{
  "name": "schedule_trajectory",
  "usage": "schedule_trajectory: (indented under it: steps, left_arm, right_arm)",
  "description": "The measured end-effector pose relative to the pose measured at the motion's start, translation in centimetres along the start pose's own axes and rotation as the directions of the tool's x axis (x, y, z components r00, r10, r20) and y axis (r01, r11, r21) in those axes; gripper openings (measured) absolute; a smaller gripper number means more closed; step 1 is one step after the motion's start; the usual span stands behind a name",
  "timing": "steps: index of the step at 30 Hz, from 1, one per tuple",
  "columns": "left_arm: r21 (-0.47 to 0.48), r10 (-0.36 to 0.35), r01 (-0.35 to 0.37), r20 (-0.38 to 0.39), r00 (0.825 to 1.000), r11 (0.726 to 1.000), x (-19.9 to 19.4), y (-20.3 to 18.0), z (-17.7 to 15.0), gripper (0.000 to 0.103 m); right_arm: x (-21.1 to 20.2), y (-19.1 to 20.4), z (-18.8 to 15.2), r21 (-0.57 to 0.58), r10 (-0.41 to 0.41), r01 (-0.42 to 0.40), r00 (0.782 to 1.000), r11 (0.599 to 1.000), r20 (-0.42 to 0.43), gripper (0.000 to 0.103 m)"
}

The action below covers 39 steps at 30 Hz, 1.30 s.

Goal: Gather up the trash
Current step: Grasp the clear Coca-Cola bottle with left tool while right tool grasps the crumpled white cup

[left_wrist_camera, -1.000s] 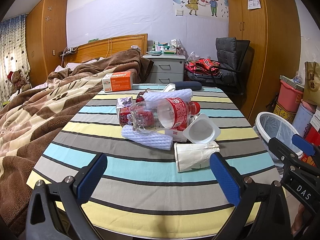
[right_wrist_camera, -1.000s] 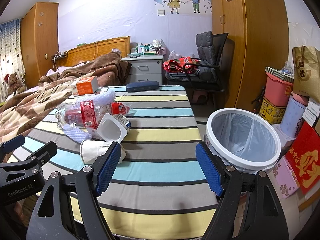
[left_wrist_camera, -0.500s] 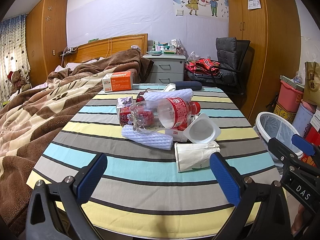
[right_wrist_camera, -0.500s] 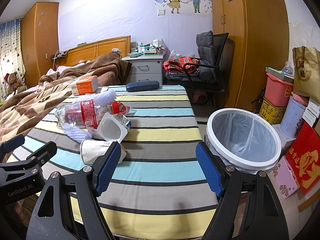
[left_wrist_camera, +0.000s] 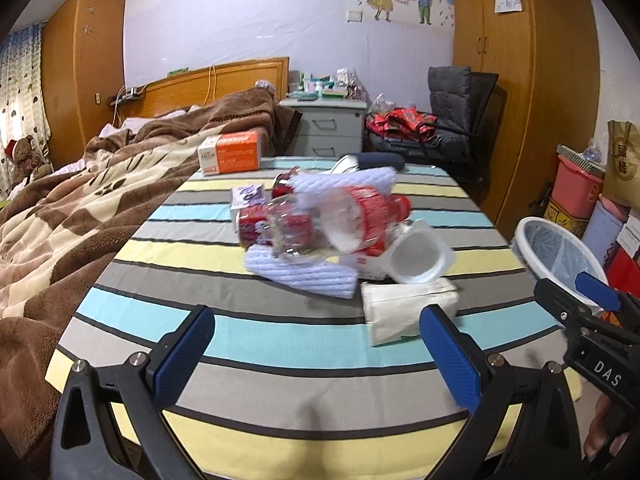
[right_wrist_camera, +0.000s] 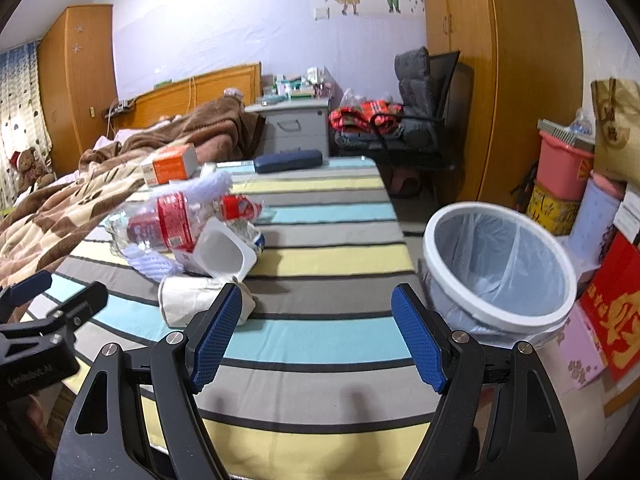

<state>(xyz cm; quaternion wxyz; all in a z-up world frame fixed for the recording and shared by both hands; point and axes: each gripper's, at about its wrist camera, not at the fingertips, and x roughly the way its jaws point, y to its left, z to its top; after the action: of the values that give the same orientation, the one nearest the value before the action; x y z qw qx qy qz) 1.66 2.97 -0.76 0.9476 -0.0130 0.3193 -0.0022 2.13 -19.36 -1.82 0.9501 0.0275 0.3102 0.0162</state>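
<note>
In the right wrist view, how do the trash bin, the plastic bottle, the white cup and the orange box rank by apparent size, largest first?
1. trash bin
2. plastic bottle
3. white cup and orange box: look alike; the box lies farther away, so unsure.

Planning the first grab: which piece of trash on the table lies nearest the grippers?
The crumpled white paper bag, lying on its side at the front of the pile; the white plastic cup, clear bottle and foam netting all sit farther back.
</note>
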Motion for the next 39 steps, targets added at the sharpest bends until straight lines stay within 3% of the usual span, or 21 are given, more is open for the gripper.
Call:
schedule_trajectory:
  steps: [3, 7, 11, 14, 21, 26, 33, 39]
  left_arm:
    - [-0.017, -0.01, 0.009, -0.013, 1.0, 1.0, 1.0, 1.3, 0.0, 0.103]
    - [-0.004, -0.01, 0.01, -0.04, 0.999, 1.0, 2.4, 2.6, 0.3, 0.103]
    - [-0.026, -0.017, 0.015, -0.068, 0.998, 1.0, 3.7, 4.0, 1.0, 0.103]
    - [-0.035, -0.036, 0.035, -0.044, 0.998, 0.999, 3.7, 4.7, 1.9, 0.103]
    - [0.087, -0.097, 0.098, -0.015, 0.995, 0.991, 3.9, 4.3, 4.9, 0.103]
    - [0.159, -0.151, 0.156, -0.043, 0.988, 0.975, 5.2, 3.3, 7.0, 0.103]
    - [0.248, -0.17, 0.186, -0.086, 0.982, 0.951, 7.3, 1.5, 8.1, 0.103]
    - [0.287, -0.191, 0.228, -0.15, 0.97, 0.93, 8.8, 0.8, 8.0, 0.099]
  right_arm:
    - [1.0, 0.3, -0.1, 0.016, 0.044, -0.044, 0.998, 0.999, -0.037, 0.079]
    - [2.9, 0.7, 0.0, 0.059, 0.172, -0.168, 0.983, 0.984, -0.067, 0.079]
    - [4.1, 1.9, -0.1, 0.044, 0.189, -0.185, 0.977, 0.982, -0.1, 0.079]
    - [4.6, 3.0, -0.1, 0.017, 0.225, -0.225, 0.968, 0.974, -0.11, 0.079]
    - [5.8, 5.6, 0.6, -0.13, 0.287, -0.306, 0.947, 0.943, -0.143, 0.079]
    - [6.4, 6.5, 1.0, -0.218, 0.291, -0.325, 0.941, 0.92, -0.175, 0.079]
    - [7.0, 5.4, 0.2, -0.239, 0.303, -0.367, 0.916, 0.899, -0.263, 0.078]
    - [6.3, 4.6, 0.0, -0.248, 0.288, -0.353, 0.921, 0.902, -0.262, 0.043]
